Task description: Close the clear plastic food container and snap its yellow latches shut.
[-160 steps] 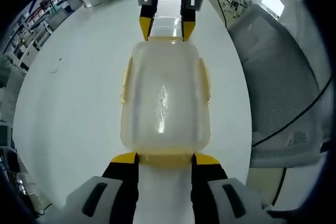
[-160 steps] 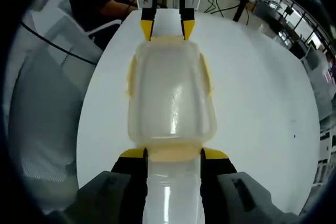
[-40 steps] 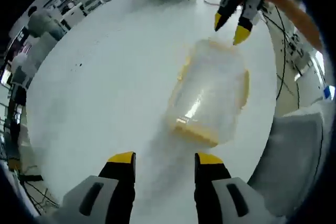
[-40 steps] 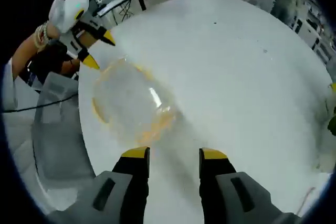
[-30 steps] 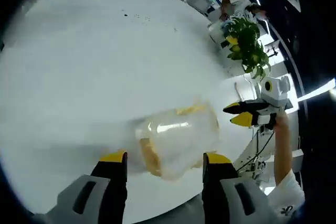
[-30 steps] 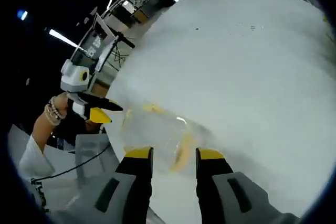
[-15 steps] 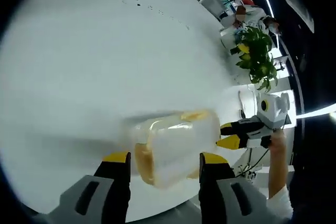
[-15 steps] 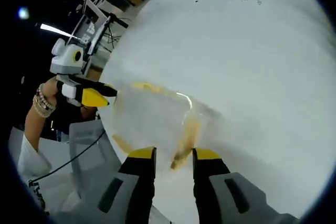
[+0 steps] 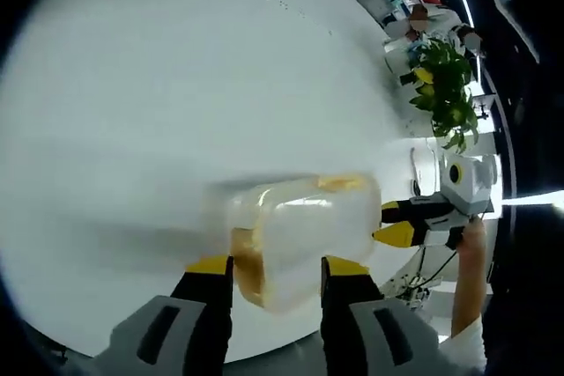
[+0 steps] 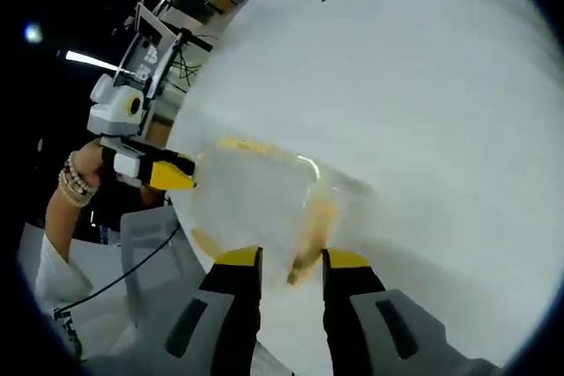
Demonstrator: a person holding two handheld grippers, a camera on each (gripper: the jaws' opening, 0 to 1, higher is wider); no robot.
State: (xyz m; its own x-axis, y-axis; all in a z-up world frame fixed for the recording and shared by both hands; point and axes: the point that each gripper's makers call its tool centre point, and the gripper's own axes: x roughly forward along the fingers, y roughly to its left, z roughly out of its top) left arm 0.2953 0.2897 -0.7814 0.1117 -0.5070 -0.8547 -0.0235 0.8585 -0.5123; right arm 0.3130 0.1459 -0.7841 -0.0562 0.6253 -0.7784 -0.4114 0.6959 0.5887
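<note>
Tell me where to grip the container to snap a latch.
Take the yellow end latch between the left tool tips, coming in along the table. That flap sticks out from the container end facing this tool, so it probably suits a pinch.

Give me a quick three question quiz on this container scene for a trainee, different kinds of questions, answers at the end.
1. True or false: the clear container rests on a white table.
2. What colour are the tips of the left gripper?
3. In the left gripper view, the plant stands: A) near the table's far edge B) inside the container C) between the jaws.

Key: 1 true. 2 yellow. 3 A.
</note>
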